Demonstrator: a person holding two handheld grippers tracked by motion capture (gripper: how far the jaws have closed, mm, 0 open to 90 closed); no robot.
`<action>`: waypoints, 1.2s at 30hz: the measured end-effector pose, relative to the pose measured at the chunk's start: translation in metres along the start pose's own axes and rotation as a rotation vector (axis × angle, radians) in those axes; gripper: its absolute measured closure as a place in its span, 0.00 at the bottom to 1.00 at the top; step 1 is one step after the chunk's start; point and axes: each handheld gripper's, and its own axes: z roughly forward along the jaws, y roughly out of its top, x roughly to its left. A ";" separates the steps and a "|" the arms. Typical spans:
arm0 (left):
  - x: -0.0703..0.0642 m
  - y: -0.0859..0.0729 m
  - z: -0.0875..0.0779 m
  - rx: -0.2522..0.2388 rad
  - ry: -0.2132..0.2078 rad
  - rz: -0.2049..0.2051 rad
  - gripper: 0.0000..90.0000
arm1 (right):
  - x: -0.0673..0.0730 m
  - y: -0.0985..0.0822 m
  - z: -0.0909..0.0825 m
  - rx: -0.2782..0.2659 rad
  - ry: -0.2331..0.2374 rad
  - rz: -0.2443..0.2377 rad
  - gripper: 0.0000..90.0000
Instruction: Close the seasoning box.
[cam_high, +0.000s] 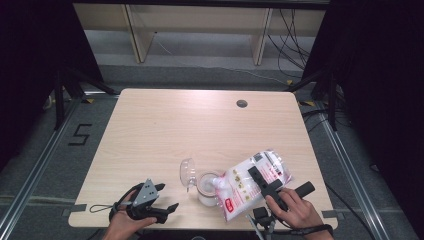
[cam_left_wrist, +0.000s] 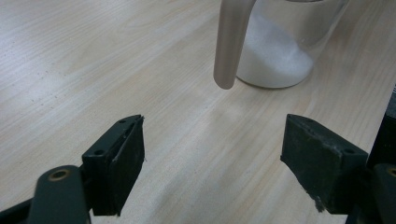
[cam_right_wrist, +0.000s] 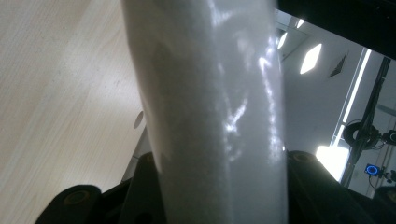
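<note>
A clear plastic bag of white granules (cam_high: 250, 177) with a red label hangs tilted at the table's front right, its lower corner over a clear jar (cam_high: 206, 189). My right gripper (cam_high: 262, 184) is shut on the bag's middle. In the right gripper view the bag (cam_right_wrist: 210, 102) bulges up between the two black jaws. The jar holds white powder at its bottom (cam_left_wrist: 275, 60), and its hinged lid (cam_high: 187, 172) is flipped open to the left. My left gripper (cam_high: 167, 197) rests open near the front edge, left of the jar. Nothing lies between its jaws (cam_left_wrist: 215, 135).
The wooden table (cam_high: 200, 130) has a round cable hole (cam_high: 242, 103) at the back right. Beyond the table stand a pale shelf frame (cam_high: 195, 30) and loose cables (cam_high: 295, 35) on the floor. A floor mark (cam_high: 80, 135) lies to the left.
</note>
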 end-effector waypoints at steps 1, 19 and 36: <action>0.000 0.000 0.000 0.000 0.001 -0.001 0.23 | 0.000 0.000 0.000 -0.001 0.003 0.001 0.74; -0.001 0.000 0.001 -0.016 0.003 -0.013 0.23 | 0.000 0.001 0.001 -0.003 0.005 0.003 0.74; 0.000 0.000 0.001 -0.026 0.010 -0.017 0.21 | 0.002 0.000 0.001 0.000 0.011 0.019 0.74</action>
